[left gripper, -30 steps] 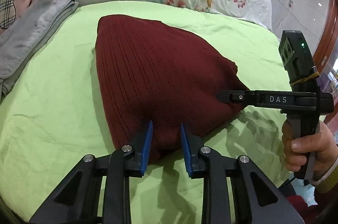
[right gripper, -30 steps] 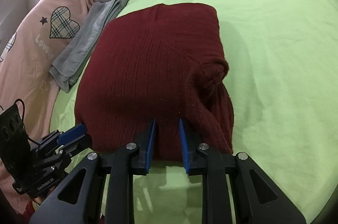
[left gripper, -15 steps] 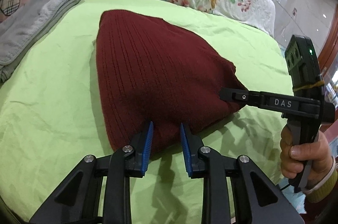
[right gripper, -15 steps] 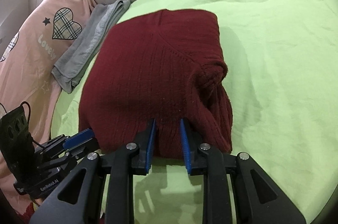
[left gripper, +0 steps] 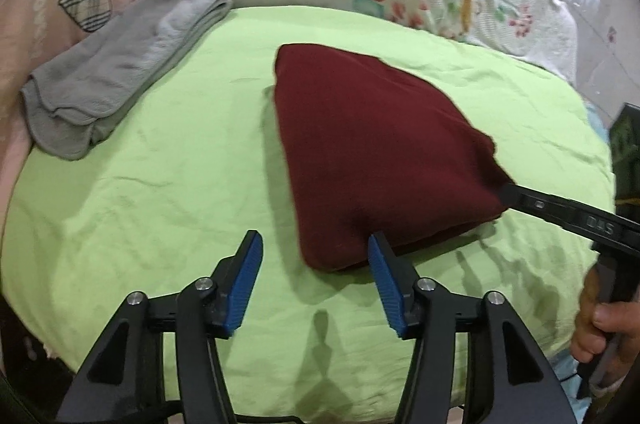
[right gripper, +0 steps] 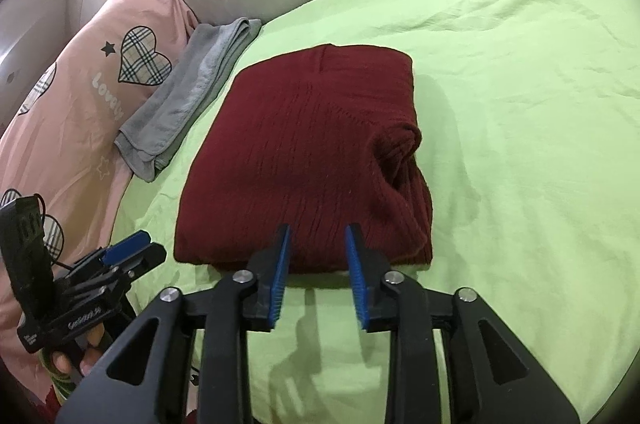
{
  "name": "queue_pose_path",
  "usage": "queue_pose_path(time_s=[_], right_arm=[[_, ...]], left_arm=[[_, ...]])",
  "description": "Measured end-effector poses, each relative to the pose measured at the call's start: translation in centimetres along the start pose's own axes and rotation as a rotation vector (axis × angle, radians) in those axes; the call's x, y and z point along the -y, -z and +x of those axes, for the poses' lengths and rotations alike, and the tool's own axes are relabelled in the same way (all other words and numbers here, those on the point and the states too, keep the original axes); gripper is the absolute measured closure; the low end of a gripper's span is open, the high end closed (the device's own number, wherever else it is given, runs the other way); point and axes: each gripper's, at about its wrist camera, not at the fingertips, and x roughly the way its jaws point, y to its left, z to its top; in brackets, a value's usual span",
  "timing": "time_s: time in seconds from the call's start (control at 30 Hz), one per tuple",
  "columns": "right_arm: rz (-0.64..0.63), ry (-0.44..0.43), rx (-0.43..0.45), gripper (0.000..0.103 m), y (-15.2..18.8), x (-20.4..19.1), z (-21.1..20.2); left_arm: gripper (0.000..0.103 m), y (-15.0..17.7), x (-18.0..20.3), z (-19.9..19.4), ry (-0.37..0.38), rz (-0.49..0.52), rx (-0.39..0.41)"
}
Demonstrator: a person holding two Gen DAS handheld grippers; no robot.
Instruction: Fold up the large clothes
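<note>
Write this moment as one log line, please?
stage: fold finished, letting go | left gripper: open, beside maroon sweater | right gripper: open at sweater's near edge | sweater: folded on green sheet

dark red ribbed sweater (right gripper: 308, 159), lime green sheet (right gripper: 520, 103), grey towel (left gripper: 116, 67), blue-padded black tongs (left gripper: 316, 256)

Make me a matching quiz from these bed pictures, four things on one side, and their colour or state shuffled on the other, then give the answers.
Things:
1. sweater
2. towel
3. bed sheet
4. left gripper

Descriptions:
A. light green, spread under everything
B. jaws wide apart, holding nothing
C. dark red, folded into a compact block
D. grey, folded, lying by the pink pillow

Pairs: 1-C, 2-D, 3-A, 4-B
</note>
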Motion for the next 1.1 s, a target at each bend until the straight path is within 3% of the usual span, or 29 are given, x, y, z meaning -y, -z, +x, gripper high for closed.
queue_pose_path(time_s=[0.4,0.53,0.7,0.87,1.1], right_arm=[[-0.012,0.026,-0.03,0.065,2.6,0.1,-1.1],[-0.025,0.04,-0.037,0.052,3.5,0.0,-1.5],[-0.052,0.064,-0.049,0.045,4.2,-0.2,-1.8],[-0.112,0.086,-0.049,0.025,4.8,-1.1,-2.4],[-0.113,0.074,-0.051,0.025,4.0,-0.7,-2.1]], left_arm=[[0.033,1.6,-0.5,-0.4,-0.066,-0.006,-0.011],[0.03,2.1,-0.7,-0.5,-0.069,-0.006,-0.016],[0.026,3.2,-0.9,-0.5,-0.049,-0.016,-0.031],[0.023,4.6,-0.6,-1.3,-0.033,0.0,-0.029],[0.021,4.9,-0.6,-1.4,-0.033,0.016,-0.032]])
